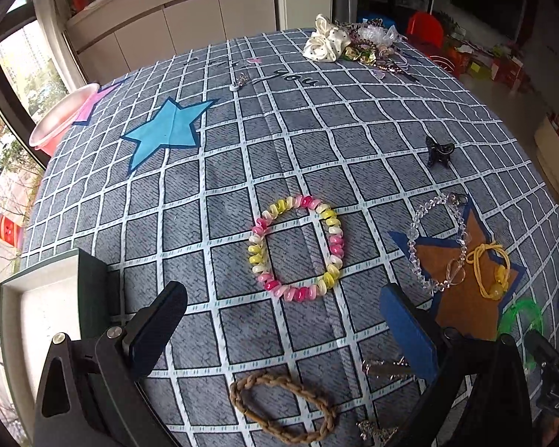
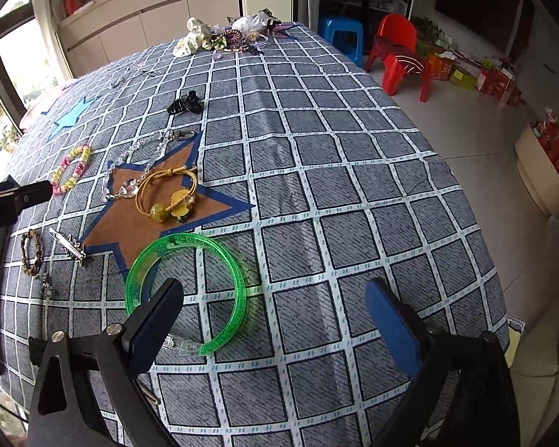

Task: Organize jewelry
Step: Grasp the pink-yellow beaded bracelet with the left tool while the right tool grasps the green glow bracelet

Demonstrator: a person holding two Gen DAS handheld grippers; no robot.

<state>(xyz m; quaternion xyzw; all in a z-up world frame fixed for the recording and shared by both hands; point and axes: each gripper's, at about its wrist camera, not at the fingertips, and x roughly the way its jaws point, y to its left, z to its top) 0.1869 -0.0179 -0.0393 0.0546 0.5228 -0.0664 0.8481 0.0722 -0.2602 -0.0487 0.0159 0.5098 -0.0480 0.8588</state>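
L gripper (image 1: 283, 320) is hanging wide open w/ nothing btwn the jaws, aimed down at the pink/yellow coil bracelet (image 1: 296, 247) lying flat on the checked cloth (image 1: 316, 141), prob lining up a pick. Tray (image 1: 41, 309) is sitting just left of it, likely the drop spot. R gripper (image 2: 275, 316) is also spread open, not gripping; green bangle (image 2: 186, 292) is lying on the cloth w/ the left finger (image 2: 156, 320) over the ring, so I'm reading it as straddling the near rim. Braided band (image 1: 279, 406), crystal chain (image 1: 436, 246) and yellow cord (image 1: 490, 270) are waiting loose nearby, unsorted.
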